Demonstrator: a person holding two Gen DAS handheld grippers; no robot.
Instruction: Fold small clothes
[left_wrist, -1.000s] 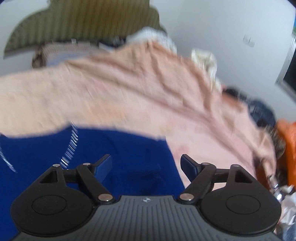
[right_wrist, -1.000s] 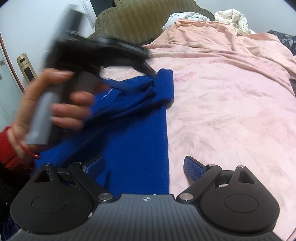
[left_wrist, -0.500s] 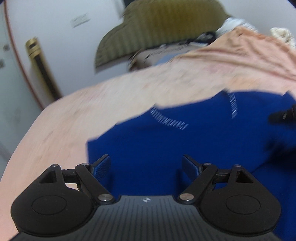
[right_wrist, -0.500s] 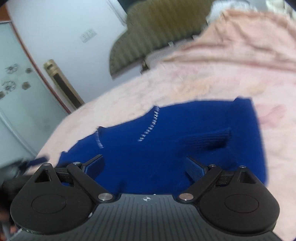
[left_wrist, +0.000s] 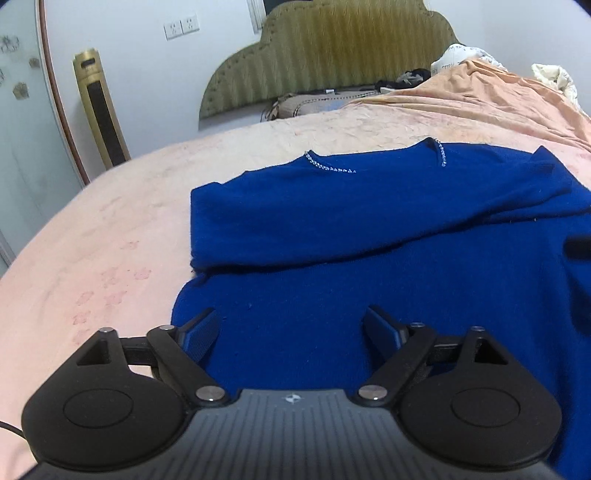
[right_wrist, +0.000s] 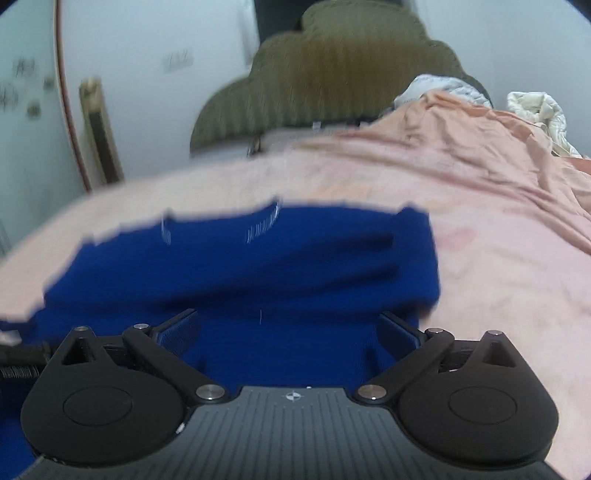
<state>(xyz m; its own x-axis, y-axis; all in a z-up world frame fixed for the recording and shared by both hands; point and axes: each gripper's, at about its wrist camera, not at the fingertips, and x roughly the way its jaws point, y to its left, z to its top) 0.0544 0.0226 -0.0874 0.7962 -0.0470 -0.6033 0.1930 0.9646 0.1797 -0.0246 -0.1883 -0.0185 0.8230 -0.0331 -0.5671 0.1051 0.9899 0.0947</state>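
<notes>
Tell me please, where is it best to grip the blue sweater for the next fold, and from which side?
Probably the near hem of the blue sweater, coming from the near edge of the pink bedspread. Its sleeves already lie folded across the body, neckline far, so lifting the hem folds it in half.

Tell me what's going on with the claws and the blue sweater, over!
Left claw and right claw open, just widened, holding nothing. Blue sweater lies on pink bed cover, sleeves folded across. Nothing blocking.

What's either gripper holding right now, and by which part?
Nothing. The left gripper and right gripper have both just been opening; their jaws stand wide above the blue sweater, no fabric pinched.
</notes>
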